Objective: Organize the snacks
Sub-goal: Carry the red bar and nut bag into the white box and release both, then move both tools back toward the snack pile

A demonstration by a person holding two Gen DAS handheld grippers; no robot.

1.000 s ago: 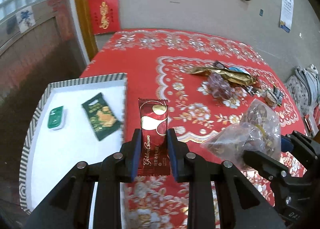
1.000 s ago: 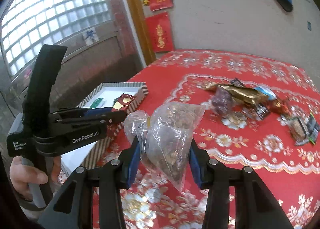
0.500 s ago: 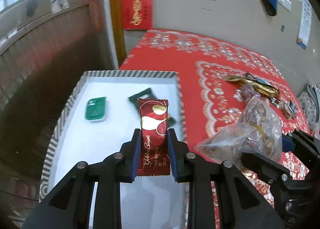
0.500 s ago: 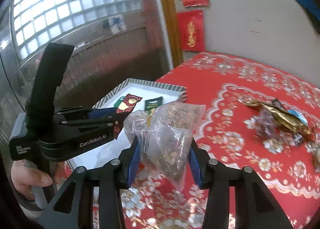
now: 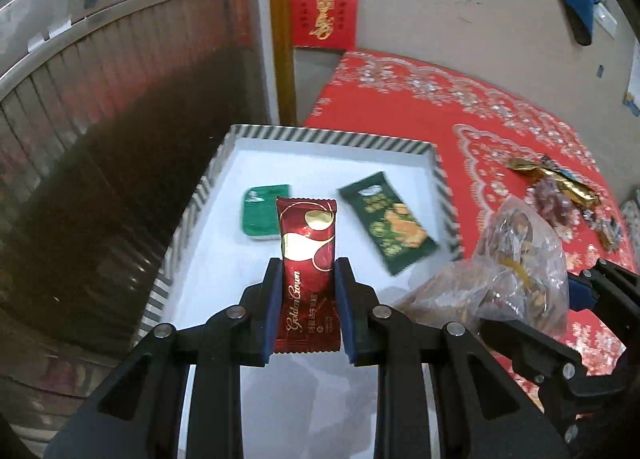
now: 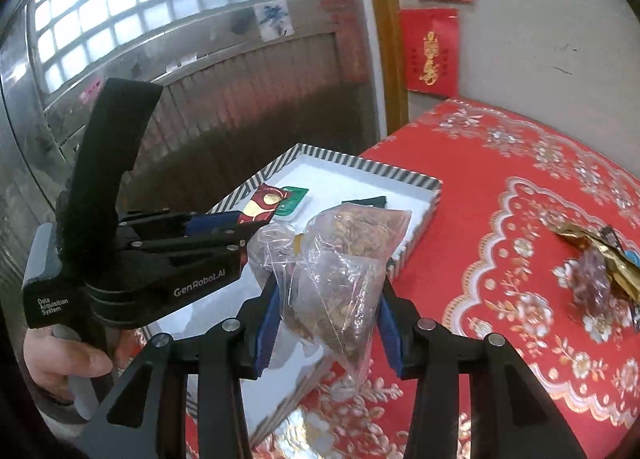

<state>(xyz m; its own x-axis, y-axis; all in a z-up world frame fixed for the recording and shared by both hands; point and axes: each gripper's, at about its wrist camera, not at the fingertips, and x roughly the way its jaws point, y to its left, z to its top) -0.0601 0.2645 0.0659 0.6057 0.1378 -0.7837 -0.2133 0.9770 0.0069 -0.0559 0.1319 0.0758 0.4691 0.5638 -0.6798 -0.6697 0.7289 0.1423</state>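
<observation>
The left gripper [image 5: 307,295] is clamped on a red wafer pack [image 5: 307,271], holding it above the white tray [image 5: 332,139] near two green packets [image 5: 386,227]. The pack looks light and fairly stiff, its foil slick; a grip across the lower half, as now, suits it, though hard squeezing would likely crush what is inside. The right gripper [image 6: 326,309] pinches a clear bag [image 6: 340,259] of brown snacks at mid-body, over the tray's near right edge. The bag is soft and saggy, so it probably shifts when set down.

Black two-finger left gripper [image 5: 307,311], blue pads [image 5: 272,307], silver screws, white "GenRobot.AI" lettering, bare-skinned left hand [image 6: 60,363]
</observation>
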